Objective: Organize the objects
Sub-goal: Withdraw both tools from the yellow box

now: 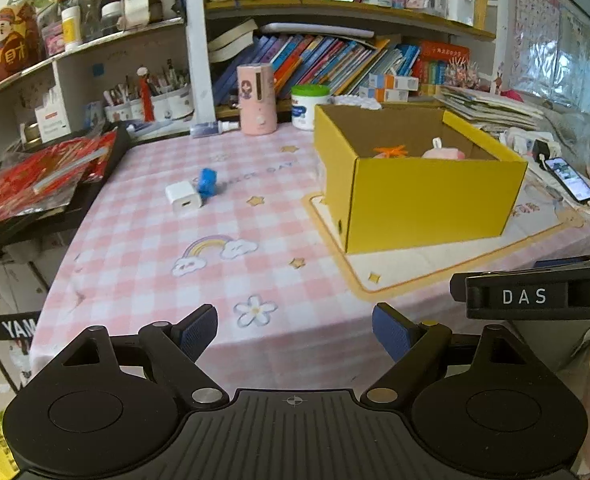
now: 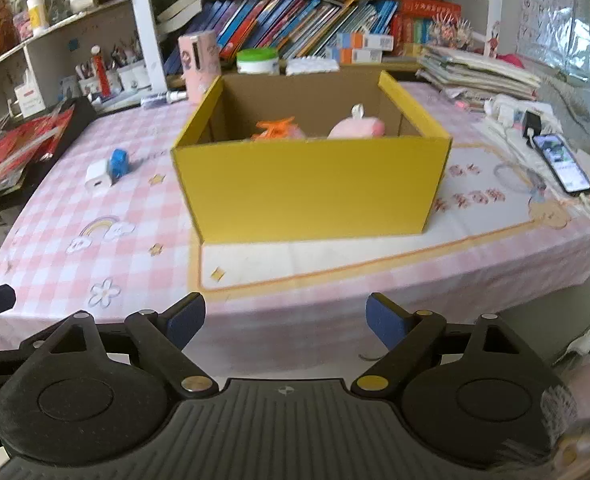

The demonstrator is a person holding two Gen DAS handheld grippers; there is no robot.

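Left gripper (image 1: 295, 334): jaws spread wide, nothing between the blue pads (image 1: 199, 332); it hovers off the near edge of the table (image 1: 143, 280).
Right gripper (image 2: 286, 322): jaws spread wide too, empty; blue pads (image 2: 185, 320) held off the near table edge, facing the box (image 2: 311, 188).
Box: yellow, open-topped, standing on the white panel of the cloth (image 2: 255, 260), right of table centre in the left view.
In the box: an orange item (image 2: 275, 128) and a pink toy (image 2: 359, 128), side by side against the near wall; only their tops show.
Charger (image 1: 183, 197): white cube on the checked cloth, left of the box and well apart from it.
Blue item (image 1: 207, 181): touching or just beside the charger, on its far right side; what it is cannot be told.
Pink case (image 1: 256, 98): upright at the far table edge, before the books (image 1: 315, 60).
Jar (image 1: 309, 104): white with green lid, just right of the pink case, behind the box.
Phone (image 2: 562, 163): lying on the right side of the table, screen lit, cable plugged in.
Red packets (image 1: 35, 180): heaped on a dark tray at the left table edge.
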